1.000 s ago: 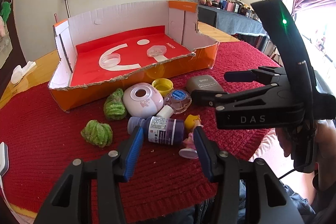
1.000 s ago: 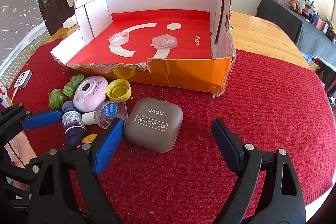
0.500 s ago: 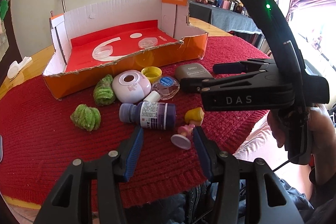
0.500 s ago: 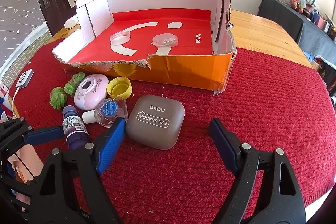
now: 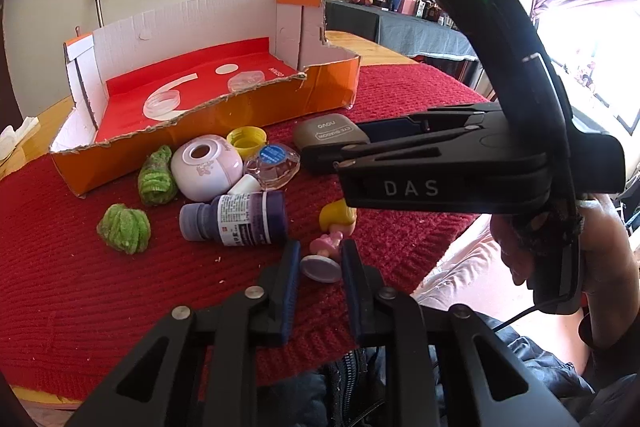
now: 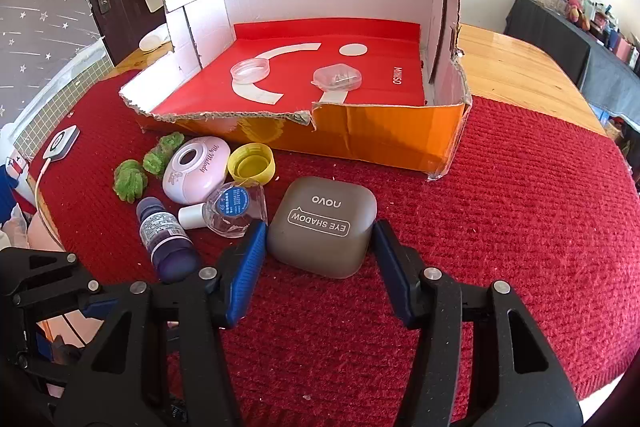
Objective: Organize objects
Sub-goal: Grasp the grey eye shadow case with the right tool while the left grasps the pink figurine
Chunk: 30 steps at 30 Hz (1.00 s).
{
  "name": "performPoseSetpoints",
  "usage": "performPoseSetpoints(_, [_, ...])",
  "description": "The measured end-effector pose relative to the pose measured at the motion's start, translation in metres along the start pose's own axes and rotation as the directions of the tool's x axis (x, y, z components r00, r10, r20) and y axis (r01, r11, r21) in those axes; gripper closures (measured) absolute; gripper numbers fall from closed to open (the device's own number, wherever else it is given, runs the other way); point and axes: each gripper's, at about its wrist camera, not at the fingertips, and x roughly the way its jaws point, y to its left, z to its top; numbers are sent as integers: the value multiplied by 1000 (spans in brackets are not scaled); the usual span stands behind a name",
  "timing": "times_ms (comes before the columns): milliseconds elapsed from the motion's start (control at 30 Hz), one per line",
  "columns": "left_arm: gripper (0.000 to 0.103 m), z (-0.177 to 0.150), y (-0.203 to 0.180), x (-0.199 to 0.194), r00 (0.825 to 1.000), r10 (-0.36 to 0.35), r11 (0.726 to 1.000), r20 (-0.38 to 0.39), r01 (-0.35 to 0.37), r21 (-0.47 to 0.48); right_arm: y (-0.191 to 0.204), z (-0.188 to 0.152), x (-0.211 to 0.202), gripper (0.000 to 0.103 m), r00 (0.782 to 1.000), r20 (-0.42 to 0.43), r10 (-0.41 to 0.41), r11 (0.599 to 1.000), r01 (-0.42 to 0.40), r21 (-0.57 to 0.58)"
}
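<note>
The left gripper has just closed on the small pink figurine, its pads pinching near the round white base; the yellow-haired head lies at about 1 o'clock from the tips. The right gripper has just been narrowing around the grey eye shadow case. Its pads sit against both flanks, though real pressure is hard to confirm from here.

Both things lie on the red-covered tabletop, with the torn cardboard box at 12 o'clock. To do this step well, firm the right grip before lifting, raise each straight up clear of the purple bottle and the clear bottle, then carry over the low front wall.
</note>
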Motion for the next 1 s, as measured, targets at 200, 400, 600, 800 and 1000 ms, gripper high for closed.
performPoseSetpoints(200, [81, 1, 3, -9, 999, -6, 1000, 34, 6, 2, -3, 2, -8, 51, 1000, 21, 7, 1000, -7, 18])
performPoseSetpoints(400, [82, 3, 5, -17, 998, 2, 1000, 61, -2, 10, 2, 7, -16, 52, 999, 42, 22, 1000, -23, 13])
performPoseSetpoints(600, [82, 6, 14, -26, 996, -7, 1000, 88, 8, -8, 6, 12, -22, 82, 997, 58, 49, 999, -50, 10])
performPoseSetpoints(800, [82, 6, 17, -23, 998, -5, 1000, 70, 7, -19, 8, 13, -21, 82, 998, 51, 34, 999, -34, -1])
performPoseSetpoints(1000, [82, 6, 16, -25, 997, -2, 1000, 81, 4, -20, 8, 10, -21, 82, 998, 61, -27, 1000, 27, 4])
